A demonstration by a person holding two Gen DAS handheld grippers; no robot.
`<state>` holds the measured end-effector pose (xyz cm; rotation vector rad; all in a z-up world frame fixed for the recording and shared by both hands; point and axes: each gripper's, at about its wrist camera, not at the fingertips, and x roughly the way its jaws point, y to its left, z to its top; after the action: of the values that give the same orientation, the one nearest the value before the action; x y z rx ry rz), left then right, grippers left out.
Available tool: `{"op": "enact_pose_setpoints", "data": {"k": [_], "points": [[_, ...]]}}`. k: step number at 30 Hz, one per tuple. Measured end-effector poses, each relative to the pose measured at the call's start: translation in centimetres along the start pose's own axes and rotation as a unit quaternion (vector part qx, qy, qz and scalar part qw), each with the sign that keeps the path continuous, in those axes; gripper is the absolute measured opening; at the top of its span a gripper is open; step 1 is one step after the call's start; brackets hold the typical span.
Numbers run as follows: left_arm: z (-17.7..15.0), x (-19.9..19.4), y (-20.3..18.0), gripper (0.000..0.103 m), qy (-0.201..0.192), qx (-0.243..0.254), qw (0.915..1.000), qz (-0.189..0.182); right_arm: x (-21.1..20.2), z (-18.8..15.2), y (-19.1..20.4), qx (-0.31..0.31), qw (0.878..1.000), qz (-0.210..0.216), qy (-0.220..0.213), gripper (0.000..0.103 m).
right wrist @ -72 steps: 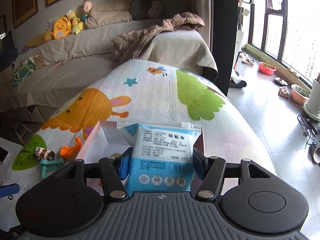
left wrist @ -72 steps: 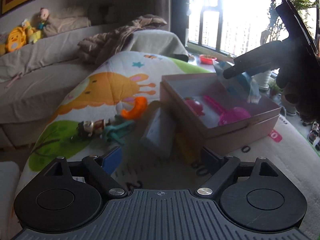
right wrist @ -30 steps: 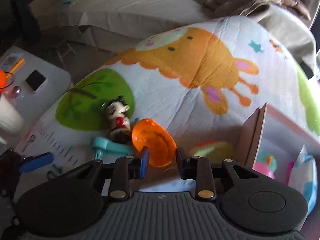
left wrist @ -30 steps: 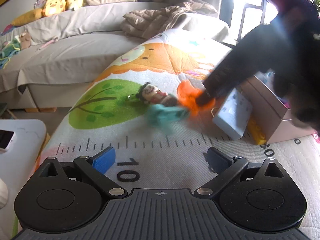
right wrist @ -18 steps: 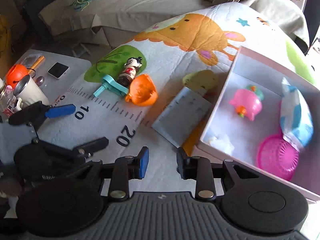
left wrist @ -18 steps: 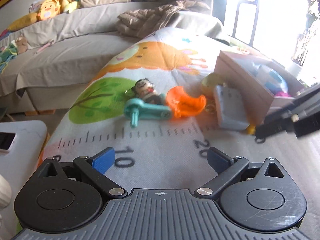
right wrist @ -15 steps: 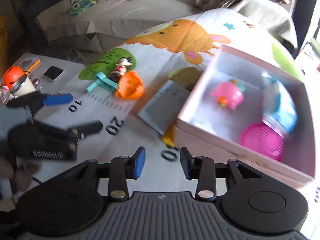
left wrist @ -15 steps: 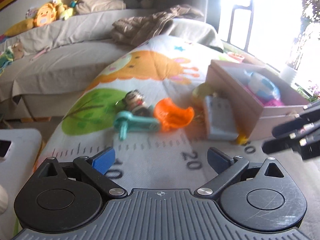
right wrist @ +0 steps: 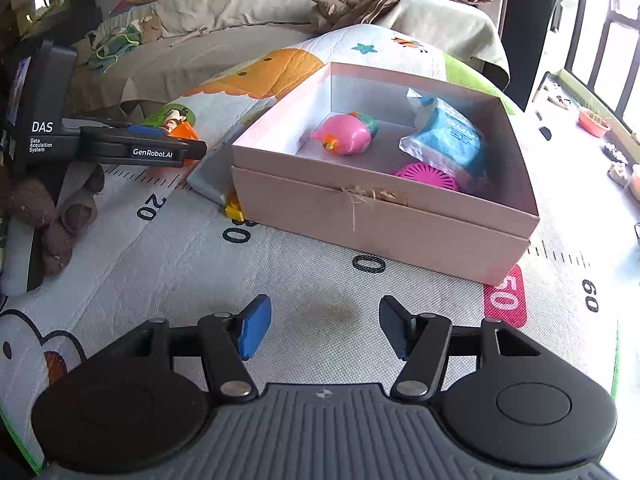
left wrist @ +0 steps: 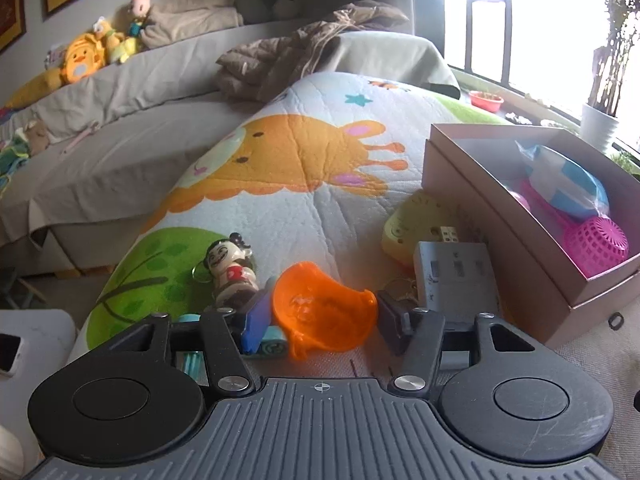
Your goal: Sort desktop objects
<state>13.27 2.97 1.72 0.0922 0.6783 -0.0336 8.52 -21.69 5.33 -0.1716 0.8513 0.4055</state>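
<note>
In the left wrist view the left gripper [left wrist: 318, 322] is closing its jaws around the orange scoop [left wrist: 324, 320] on the mat [left wrist: 288, 204] — figurine [left wrist: 230, 274] at ten o'clock, grey block [left wrist: 456, 280] at two still unsorted. In the right wrist view the right gripper [right wrist: 320, 328] is opening, empty; the box [right wrist: 384, 216] at twelve o'clock holds a pink toy [right wrist: 346, 134], packet [right wrist: 450, 142] and pink ball [right wrist: 428, 176] — roughly half done.

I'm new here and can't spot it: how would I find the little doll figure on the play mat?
Start at the pink box on the play mat, then look away from it past the orange scoop. The doll figure lies on the mat's green tree patch, the only toy with a painted face and black hair.
</note>
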Motion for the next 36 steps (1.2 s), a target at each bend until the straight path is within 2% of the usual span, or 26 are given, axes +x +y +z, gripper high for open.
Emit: {"op": "enact_pose_setpoints", "data": {"k": [4, 7, 8, 9, 10, 12, 14, 16, 20, 24, 27, 32, 36], "points": [[-1.4, -3.0, 0.1, 0.061, -0.018, 0.015, 0.9996, -0.016, -0.5, -0.2, 0.5, -0.019, 1.000, 0.001, -0.019, 0.060], [-3.1, -6.2, -0.2, 0.061, -0.012, 0.034, 0.9963, -0.078, -0.7, 0.2, 1.4, -0.034, 0.999, 0.013, -0.027, 0.061], [-3.8, -7.3, -0.6, 0.062, -0.007, 0.051, 0.9925, -0.111, -0.6, 0.3, 1.7, -0.038, 0.999, 0.016, -0.027, 0.061], [-4.5, -8.1, -0.9, 0.064, -0.004, 0.063, 0.9894, -0.131, -0.4, 0.5, 2.0, -0.040, 0.999, 0.019, -0.026, 0.061], [-4.8, -8.7, -1.0, 0.074, -0.003, 0.070, 0.9879, -0.139, -0.2, 0.7, 2.2, -0.041, 0.999, 0.020, -0.025, 0.061], [-5.0, -9.4, -1.0, 0.089, -0.017, 0.076, 0.9889, -0.126, 0.2, 1.1, 2.6, -0.041, 0.999, 0.021, -0.023, 0.061], [-4.3, -8.9, 0.0, 0.090, -0.034, 0.056, 0.9940, -0.087, 0.3, 1.3, 3.0, -0.041, 0.999, 0.023, -0.024, 0.062], [-3.1, -7.5, 1.5, 0.089, -0.036, 0.013, 0.9984, -0.042, 0.3, 1.3, 3.5, -0.042, 0.998, 0.028, -0.025, 0.063], [-1.4, -3.0, 3.5, 0.090, -0.004, -0.042, 0.9985, 0.034, 0.1, 0.9, 3.9, -0.045, 0.998, 0.029, -0.025, 0.067], [-0.8, 0.1, 4.2, 0.088, 0.035, -0.065, 0.9968, 0.029, 0.0, 0.4, 3.4, -0.036, 0.999, 0.022, -0.021, 0.069], [-1.0, 0.6, 3.9, 0.076, 0.036, -0.062, 0.9968, 0.034, 0.2, -0.1, 2.7, -0.023, 0.999, 0.017, -0.016, 0.070], [-1.5, -0.3, 2.6, 0.075, 0.030, -0.035, 0.9988, 0.017, 0.6, -0.8, 1.5, -0.001, 1.000, 0.014, -0.008, 0.070], [-1.9, -2.3, 1.3, 0.075, 0.023, -0.018, 0.9994, -0.017, 0.6, -1.1, 1.1, 0.012, 1.000, 0.011, -0.008, 0.070]]}}
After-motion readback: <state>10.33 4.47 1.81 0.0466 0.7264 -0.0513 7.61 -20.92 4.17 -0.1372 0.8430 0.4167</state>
